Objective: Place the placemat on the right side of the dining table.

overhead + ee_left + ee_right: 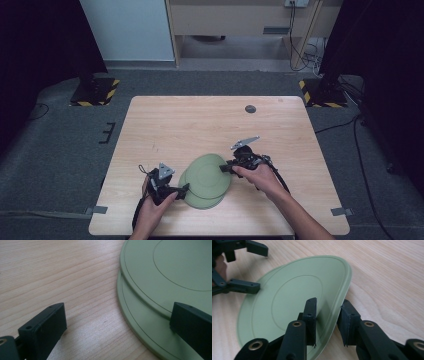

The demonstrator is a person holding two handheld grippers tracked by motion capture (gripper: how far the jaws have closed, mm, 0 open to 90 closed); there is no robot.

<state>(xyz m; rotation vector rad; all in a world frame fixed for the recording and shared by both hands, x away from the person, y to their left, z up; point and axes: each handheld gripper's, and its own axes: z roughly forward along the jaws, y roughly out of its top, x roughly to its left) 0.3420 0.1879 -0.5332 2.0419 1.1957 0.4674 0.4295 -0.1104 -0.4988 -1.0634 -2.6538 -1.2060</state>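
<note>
Black jaws of our right gripper (328, 323) straddle the upper green plate's (294, 300) rim, not clearly pinching. We are separating it from the lower plate (140, 322) on the bench (190, 125); our left gripper (117, 327) gapes, steadying. Next: clamp, lift.

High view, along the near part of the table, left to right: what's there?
Left hand-held gripper → stacked green plates → right hand-held gripper, its jaws straddling the top plate's rim.
</note>
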